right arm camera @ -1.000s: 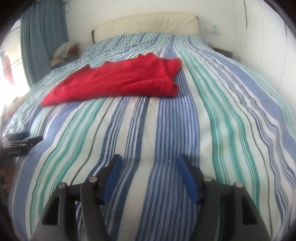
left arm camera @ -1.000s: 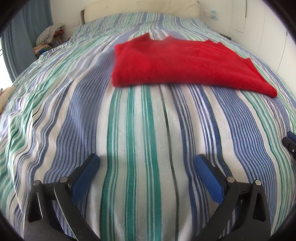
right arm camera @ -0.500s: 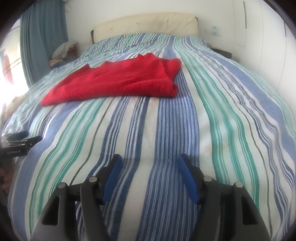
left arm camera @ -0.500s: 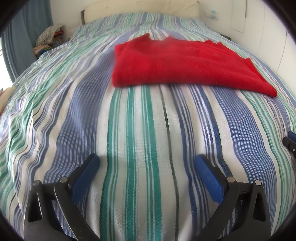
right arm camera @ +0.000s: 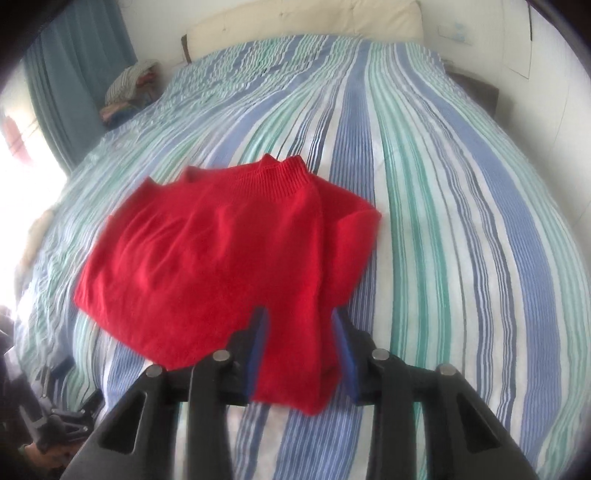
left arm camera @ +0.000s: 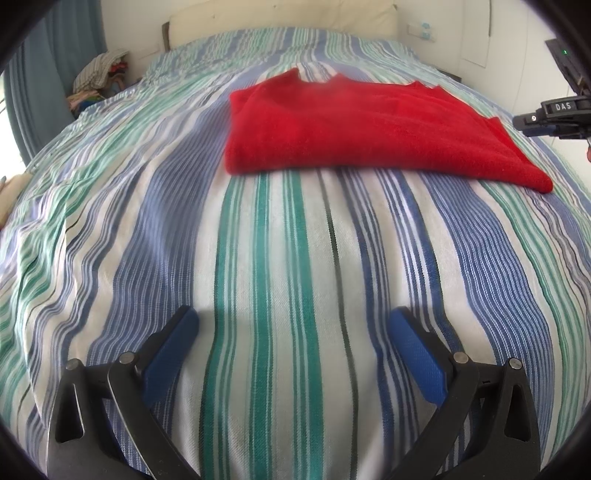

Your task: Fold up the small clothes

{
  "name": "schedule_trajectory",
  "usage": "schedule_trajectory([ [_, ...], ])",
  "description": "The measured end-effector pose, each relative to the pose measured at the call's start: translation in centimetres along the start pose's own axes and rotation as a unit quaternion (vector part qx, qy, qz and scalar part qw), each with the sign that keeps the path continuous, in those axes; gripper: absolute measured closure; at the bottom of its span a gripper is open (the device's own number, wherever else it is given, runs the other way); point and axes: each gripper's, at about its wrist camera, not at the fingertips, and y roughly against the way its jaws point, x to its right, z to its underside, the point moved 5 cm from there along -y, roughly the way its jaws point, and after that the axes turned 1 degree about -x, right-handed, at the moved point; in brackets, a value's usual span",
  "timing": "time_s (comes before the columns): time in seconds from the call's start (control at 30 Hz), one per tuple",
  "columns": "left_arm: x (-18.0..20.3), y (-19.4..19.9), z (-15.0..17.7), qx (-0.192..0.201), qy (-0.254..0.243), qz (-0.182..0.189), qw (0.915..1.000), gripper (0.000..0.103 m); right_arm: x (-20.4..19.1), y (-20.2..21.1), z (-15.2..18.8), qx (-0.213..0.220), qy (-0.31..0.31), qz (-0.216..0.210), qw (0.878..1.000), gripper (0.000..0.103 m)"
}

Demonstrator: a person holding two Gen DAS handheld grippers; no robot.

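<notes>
A red knitted sweater (left arm camera: pixel 354 129) lies folded on the striped bedspread (left arm camera: pixel 280 258), its collar towards the headboard. My left gripper (left arm camera: pixel 293 328) is open and empty, low over the bedspread, well short of the sweater. My right gripper (right arm camera: pixel 299 328) is open and hovers over the near right part of the sweater (right arm camera: pixel 221 251), which shows between its fingers. The right gripper also shows in the left wrist view (left arm camera: pixel 550 118), raised at the right edge past the sweater.
A cream headboard (right arm camera: pixel 303 26) stands at the far end of the bed. A pile of clothes (left arm camera: pixel 99 77) lies at the far left by a blue curtain (right arm camera: pixel 74 81). White walls run along the right side.
My right gripper has lifted and moved forward over the red sweater, with its fingers closer together than before. My left gripper and the sweater have not moved.
</notes>
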Motion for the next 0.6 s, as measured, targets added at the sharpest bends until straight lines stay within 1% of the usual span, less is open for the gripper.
schedule_trajectory([
  [0.07,0.0,0.0,0.0,0.0,0.0,0.0,1.0,0.001,-0.5,-1.4,-1.3,-0.006,0.017,0.007,1.0,0.068],
  [0.13,0.0,0.0,0.0,0.0,0.0,0.001,1.0,0.001,-0.5,-2.9,-2.3,-0.014,0.024,0.024,0.999,0.068],
  [0.17,0.0,0.0,0.0,0.0,0.001,0.002,1.0,0.001,-0.2,-3.8,-2.6,-0.02,0.023,0.038,0.999,0.068],
  [0.2,0.0,0.0,0.0,0.0,0.001,0.002,1.0,0.001,0.2,-4.7,-2.7,-0.029,0.017,0.044,0.998,0.068],
  [0.27,0.0,0.0,0.0,0.0,0.001,0.002,1.0,0.001,0.8,-6.6,-2.3,-0.056,0.003,0.04,0.998,0.068],
  [0.3,0.0,0.0,0.0,0.0,0.001,0.002,1.0,0.001,1.0,-7.3,-2.0,-0.069,0.001,0.036,0.997,0.081],
  [0.33,0.0,0.0,0.0,0.0,0.001,0.002,1.0,0.001,1.3,-7.4,-1.7,-0.073,0.0,0.037,0.997,0.1],
  [0.43,0.0,0.0,0.0,0.002,0.001,0.003,1.0,0.001,2.6,-5.3,-1.3,-0.035,-0.034,0.045,0.998,0.1],
  [0.47,0.0,-0.1,-0.1,0.001,0.001,0.003,1.0,0.001,3.3,-5.1,-0.8,-0.034,-0.041,0.057,0.997,0.1],
  [0.5,0.0,-0.1,-0.1,0.001,0.001,0.003,1.0,0.001,4.0,-5.3,-0.2,-0.042,-0.045,0.069,0.996,0.1],
  [0.57,0.0,0.0,-0.1,0.001,0.002,0.003,1.0,0.001,4.3,-5.9,0.7,-0.057,-0.052,0.069,0.995,0.1],
  [0.6,0.0,0.0,-0.1,0.001,0.002,0.003,1.0,0.001,4.2,-5.8,0.6,-0.051,-0.051,0.068,0.995,0.1],
])
